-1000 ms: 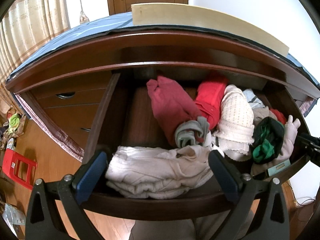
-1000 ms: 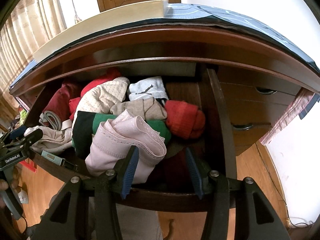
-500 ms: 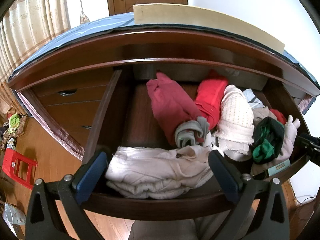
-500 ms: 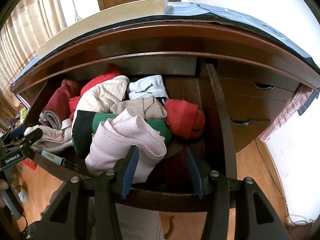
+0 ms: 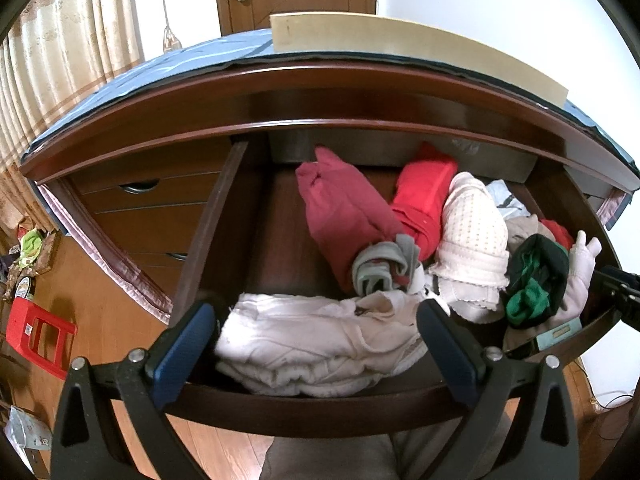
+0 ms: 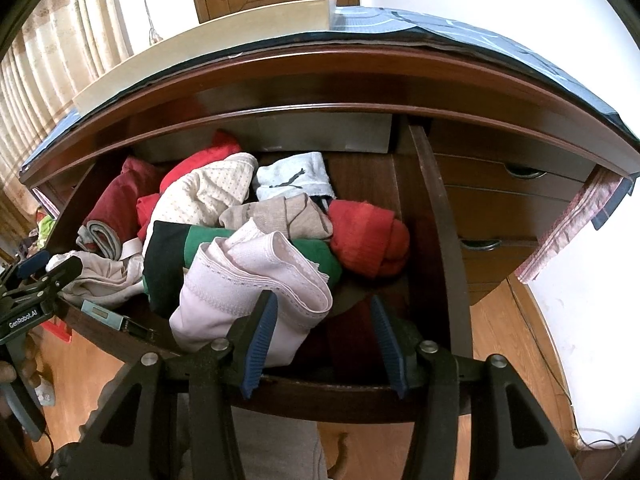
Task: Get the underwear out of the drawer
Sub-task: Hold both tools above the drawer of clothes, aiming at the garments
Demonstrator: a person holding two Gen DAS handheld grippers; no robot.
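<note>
The dark wooden drawer [image 5: 320, 412] stands pulled out and is full of folded underwear. My left gripper [image 5: 316, 340] hovers open and wide over its front edge, above a cream-white garment [image 5: 320, 344], without touching it. Behind that lie a maroon piece [image 5: 340, 212], a red one [image 5: 424, 196], a dotted cream one [image 5: 472, 232] and a green-and-black one [image 5: 536, 276]. My right gripper [image 6: 324, 340] is open about halfway at the drawer's front rim [image 6: 340, 396]. A pale pink pair [image 6: 248, 280] lies against its left finger, and nothing is clamped.
Closed drawers flank the open one on the left [image 5: 140, 200] and the right [image 6: 500, 200]. A beige board [image 5: 400, 40] lies on the blue-covered dresser top. A red plastic stool [image 5: 36, 332] stands on the wooden floor at left. The person's legs [image 5: 360, 456] are below the drawer.
</note>
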